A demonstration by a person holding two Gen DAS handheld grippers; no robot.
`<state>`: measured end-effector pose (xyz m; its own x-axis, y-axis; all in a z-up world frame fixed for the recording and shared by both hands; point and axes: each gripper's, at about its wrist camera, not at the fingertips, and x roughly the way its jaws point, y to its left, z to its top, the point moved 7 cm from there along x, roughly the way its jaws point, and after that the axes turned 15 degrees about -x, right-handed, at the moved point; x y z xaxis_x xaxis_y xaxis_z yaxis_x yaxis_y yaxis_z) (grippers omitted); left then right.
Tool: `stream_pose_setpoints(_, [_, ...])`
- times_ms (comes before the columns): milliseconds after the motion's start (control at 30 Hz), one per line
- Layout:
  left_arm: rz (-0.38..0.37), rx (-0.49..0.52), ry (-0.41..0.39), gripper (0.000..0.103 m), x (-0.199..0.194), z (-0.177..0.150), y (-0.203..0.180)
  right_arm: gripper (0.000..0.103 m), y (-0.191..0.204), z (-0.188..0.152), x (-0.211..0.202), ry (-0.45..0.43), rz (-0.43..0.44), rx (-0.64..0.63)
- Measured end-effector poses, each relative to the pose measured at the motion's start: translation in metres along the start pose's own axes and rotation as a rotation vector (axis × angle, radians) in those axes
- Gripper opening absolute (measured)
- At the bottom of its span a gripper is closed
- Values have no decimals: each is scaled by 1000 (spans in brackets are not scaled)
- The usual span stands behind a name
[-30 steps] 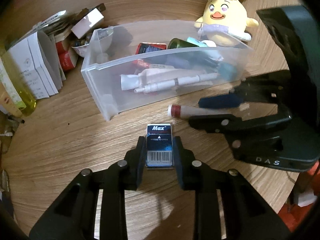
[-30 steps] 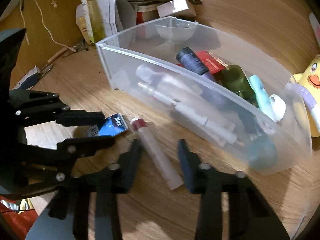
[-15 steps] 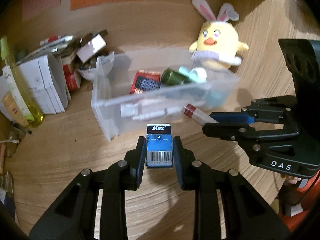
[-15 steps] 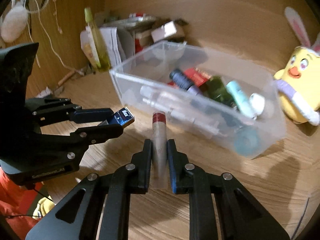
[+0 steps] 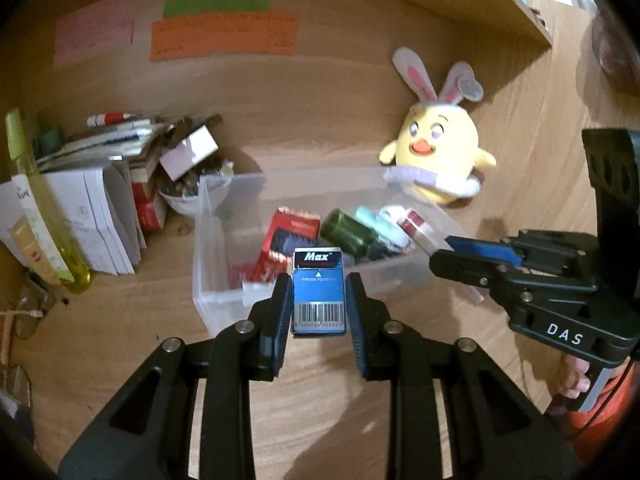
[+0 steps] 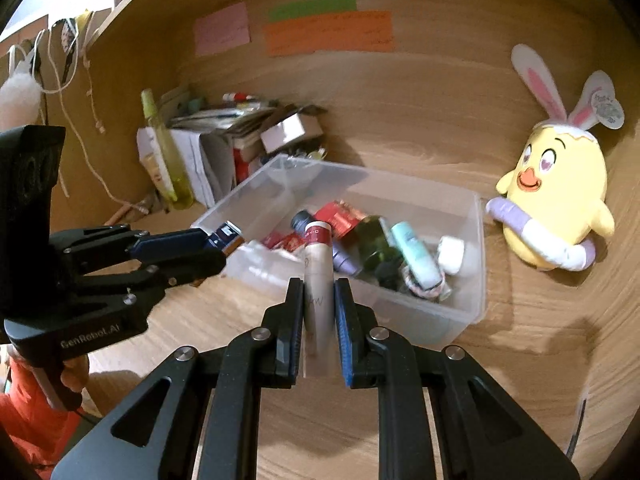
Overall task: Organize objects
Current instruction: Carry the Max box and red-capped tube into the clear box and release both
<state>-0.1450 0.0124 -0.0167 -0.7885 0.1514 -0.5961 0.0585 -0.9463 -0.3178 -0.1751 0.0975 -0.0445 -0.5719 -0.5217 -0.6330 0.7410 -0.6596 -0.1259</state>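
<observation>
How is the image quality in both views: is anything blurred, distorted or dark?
Left wrist view: blue Max box sharp, clear bin and plush chick slightly blurred, corners black. Right wrist view: tube soft, bin contents smeared; strong fisheye bending of the wooden desk.

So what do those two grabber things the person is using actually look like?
Both are matte black plastic tools with two long, cut-out fingers joined by silver rivets and lined with blue ribbed pads. The right gripper carries white letters "DAS" on its side; the left gripper reads "GenRobot.AI". Each sits on a grey handle, and orange clothing shows behind the hands.
</observation>
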Motion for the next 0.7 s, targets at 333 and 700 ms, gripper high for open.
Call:
stream_pose_setpoints(333, [-6, -48, -43, 27, 3, 34, 2, 14, -25, 18, 2, -36, -38, 4])
stream_pose_setpoints(700, [18, -76, -19, 27, 30, 54, 10, 14, -54, 38, 18, -48, -81, 22])
